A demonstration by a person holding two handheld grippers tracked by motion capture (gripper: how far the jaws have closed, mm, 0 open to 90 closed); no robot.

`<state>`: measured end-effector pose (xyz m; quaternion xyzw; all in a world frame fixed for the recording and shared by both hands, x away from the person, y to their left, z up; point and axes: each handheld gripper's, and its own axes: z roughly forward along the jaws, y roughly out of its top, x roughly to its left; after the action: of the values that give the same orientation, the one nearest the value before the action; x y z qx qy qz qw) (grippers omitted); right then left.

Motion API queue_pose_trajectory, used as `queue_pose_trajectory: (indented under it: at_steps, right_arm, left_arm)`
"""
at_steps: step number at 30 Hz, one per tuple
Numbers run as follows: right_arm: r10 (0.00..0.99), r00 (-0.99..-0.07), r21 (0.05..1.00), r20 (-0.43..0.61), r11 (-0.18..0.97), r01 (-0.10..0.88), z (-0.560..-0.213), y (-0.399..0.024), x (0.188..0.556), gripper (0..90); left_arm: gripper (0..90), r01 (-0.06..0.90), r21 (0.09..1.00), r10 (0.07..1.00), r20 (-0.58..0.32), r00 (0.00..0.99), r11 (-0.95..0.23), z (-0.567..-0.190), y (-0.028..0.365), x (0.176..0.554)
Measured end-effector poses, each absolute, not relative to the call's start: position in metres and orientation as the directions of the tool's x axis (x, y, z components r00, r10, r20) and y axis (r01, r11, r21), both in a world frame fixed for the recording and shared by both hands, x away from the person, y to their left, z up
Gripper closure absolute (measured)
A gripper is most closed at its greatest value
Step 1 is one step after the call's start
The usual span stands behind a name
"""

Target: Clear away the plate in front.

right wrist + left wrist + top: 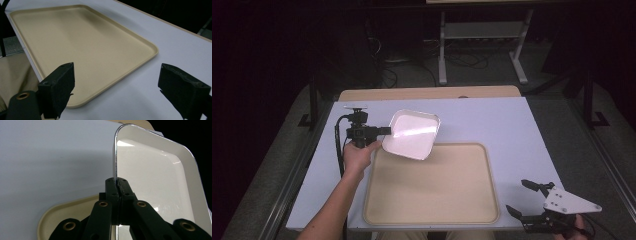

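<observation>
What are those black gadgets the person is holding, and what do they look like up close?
They are handheld grippers. The left gripper is black, with a black cable trailing down along the forearm and a small pale plate on top. The right gripper has two black jaws with blocky, rough-looking pads, brass-coloured pivot rivets, and a grey three-cornered plate on top. Both forearms are bare; no sleeves show.

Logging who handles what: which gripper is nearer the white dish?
Left. The left gripper is clamped on the white dish rim; the right gripper sits open beyond the beige tray, right of it.
</observation>
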<state>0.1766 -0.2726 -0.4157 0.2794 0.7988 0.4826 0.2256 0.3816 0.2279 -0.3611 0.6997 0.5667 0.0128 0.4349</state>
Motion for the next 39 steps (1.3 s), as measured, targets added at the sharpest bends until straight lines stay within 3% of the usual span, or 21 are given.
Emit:
queue_pose_trajectory:
  at_steps: [25, 39]
  right_arm:
    - [0.665, -0.74, 0.894, -0.095, 0.384, 0.23, -0.416, -0.272, 0.177, 12.9]
    - [0.664, -0.741, 0.892, -0.102, 0.391, 0.228, -0.416, -0.271, 0.177, 12.9]
  left_arm:
    - [88.6, 0.799, 0.602, 0.797, -0.485, 0.361, 0.005, -0.392, 0.218, 0.348]
    - [88.6, 0.826, 0.562, 0.768, -0.548, 0.331, 0.044, -0.41, 0.213, 0.332]
